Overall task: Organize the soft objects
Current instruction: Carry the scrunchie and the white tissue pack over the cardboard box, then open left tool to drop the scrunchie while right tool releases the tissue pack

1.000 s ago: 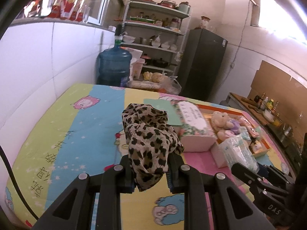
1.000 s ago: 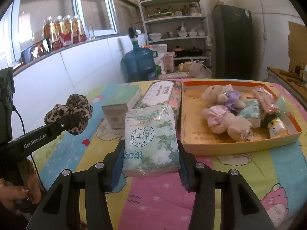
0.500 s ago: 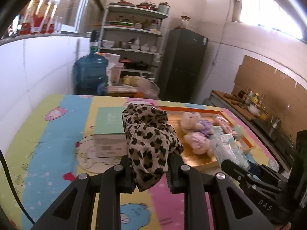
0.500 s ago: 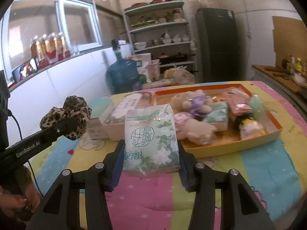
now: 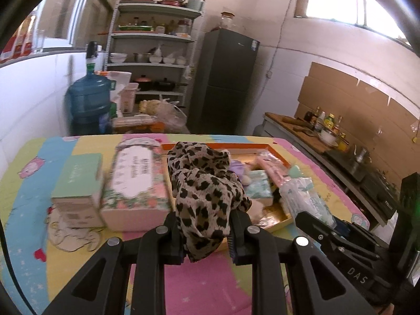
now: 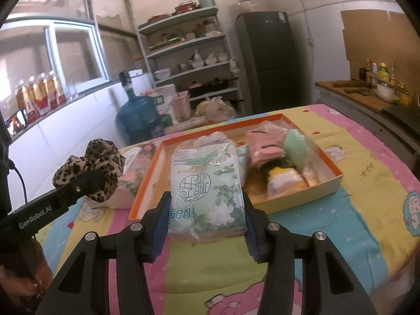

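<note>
My left gripper [image 5: 204, 232] is shut on a bunched leopard-print cloth [image 5: 203, 183], held above the near side of the table; the same cloth [image 6: 92, 168] shows at the left of the right wrist view. My right gripper [image 6: 206, 225] is shut on a soft tissue pack [image 6: 206, 183] with green flower print, also seen at the right of the left wrist view as the tissue pack [image 5: 302, 199]. Behind both stands an orange-rimmed tray [image 6: 328, 181] with pink, green and yellow soft packets; the held things hide its near part.
A floral tissue box [image 5: 134, 183] and a pale green box [image 5: 78, 183] stand left of the tray on the colourful cartoon tablecloth [image 6: 367, 183]. Behind the table are a blue water jug [image 5: 88, 102], shelves [image 5: 155, 60] and a dark fridge [image 5: 225, 78]. A counter [image 5: 315, 134] runs along the right.
Both grippers have swung right with their loads; the tray and boxes have slid left in both views. The tray now sits straight ahead of the tissue pack. Neither grip has changed.
</note>
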A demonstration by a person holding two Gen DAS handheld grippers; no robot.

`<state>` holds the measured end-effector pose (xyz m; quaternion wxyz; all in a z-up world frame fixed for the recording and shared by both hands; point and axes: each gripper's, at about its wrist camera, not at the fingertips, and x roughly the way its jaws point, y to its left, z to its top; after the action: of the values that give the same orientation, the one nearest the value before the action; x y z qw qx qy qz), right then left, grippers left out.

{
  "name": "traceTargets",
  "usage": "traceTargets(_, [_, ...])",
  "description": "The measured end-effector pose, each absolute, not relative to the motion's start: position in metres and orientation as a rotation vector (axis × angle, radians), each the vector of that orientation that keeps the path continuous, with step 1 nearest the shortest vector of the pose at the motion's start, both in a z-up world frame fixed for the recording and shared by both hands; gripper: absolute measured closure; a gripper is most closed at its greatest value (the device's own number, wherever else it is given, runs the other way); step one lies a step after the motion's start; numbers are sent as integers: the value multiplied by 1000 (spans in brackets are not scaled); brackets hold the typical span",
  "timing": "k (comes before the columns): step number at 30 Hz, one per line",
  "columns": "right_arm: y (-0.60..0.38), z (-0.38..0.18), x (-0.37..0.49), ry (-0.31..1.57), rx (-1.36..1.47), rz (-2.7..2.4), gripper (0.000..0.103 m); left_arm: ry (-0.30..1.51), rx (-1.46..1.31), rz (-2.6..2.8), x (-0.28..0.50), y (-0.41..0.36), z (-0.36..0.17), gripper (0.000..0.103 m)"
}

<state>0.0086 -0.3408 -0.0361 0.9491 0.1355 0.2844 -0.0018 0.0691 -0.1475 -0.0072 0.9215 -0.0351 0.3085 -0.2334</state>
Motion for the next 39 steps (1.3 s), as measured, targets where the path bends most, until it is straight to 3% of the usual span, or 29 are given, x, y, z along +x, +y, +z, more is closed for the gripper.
traceTargets(17, [-411,-35,39,550,296,-82,52,715,-46,-558,111,-240,-31,79])
traceTargets(39, [-409,-48,119,608,232,27,52,809,-65,-555,145,-253,-67,79])
